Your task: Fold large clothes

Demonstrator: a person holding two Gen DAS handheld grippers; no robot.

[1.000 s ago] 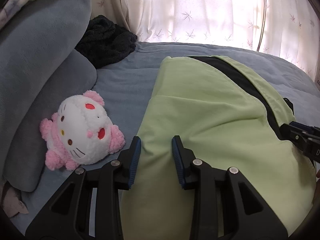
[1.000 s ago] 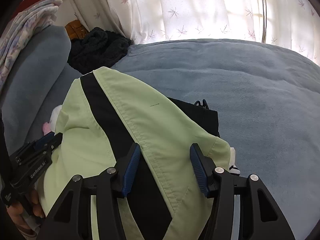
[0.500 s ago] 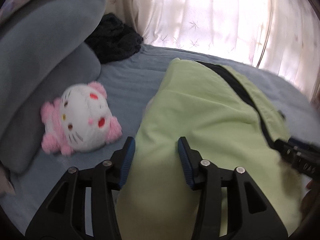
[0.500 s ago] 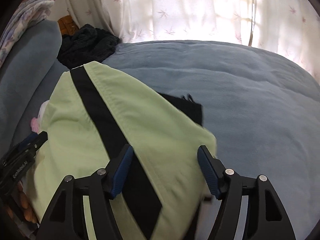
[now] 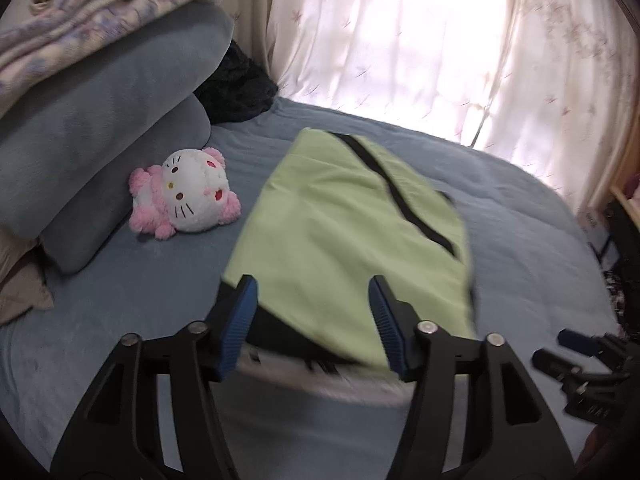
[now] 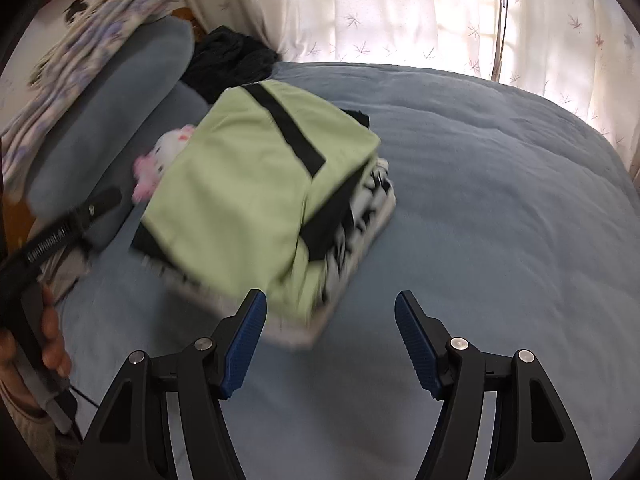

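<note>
**Both grippers off the folded garment**

I am looking down at the green garment (image 5: 352, 240), which is lying folded on the bed (image 6: 500, 200) with a black stripe (image 5: 396, 196) running along its top. It is sitting on top of a black-and-white patterned piece (image 6: 360, 224) that is showing at its near and right edges; motion blur is smearing those edges in both views.

My left gripper (image 5: 312, 322) is hovering above the near edge of the garment. Its fingers (image 5: 236, 328) are opening and nothing is pinched between them; the cloth is lying below them, apart from the blue pads.

My right gripper (image 6: 330, 344) is hanging over bare blanket, just beside the near right corner of the pile. Its fingers (image 6: 416, 344) are standing released with only the bed showing between them.

In the right wrist view the left gripper is showing at the left edge, with a hand (image 6: 48, 344) wrapping its handle.

A pink-and-white plush (image 5: 186, 196) is lying left of the garment, against grey pillows (image 5: 100, 120). A dark bundle (image 5: 236, 84) is sitting at the head of the bed by the curtain (image 5: 420, 40).
</note>
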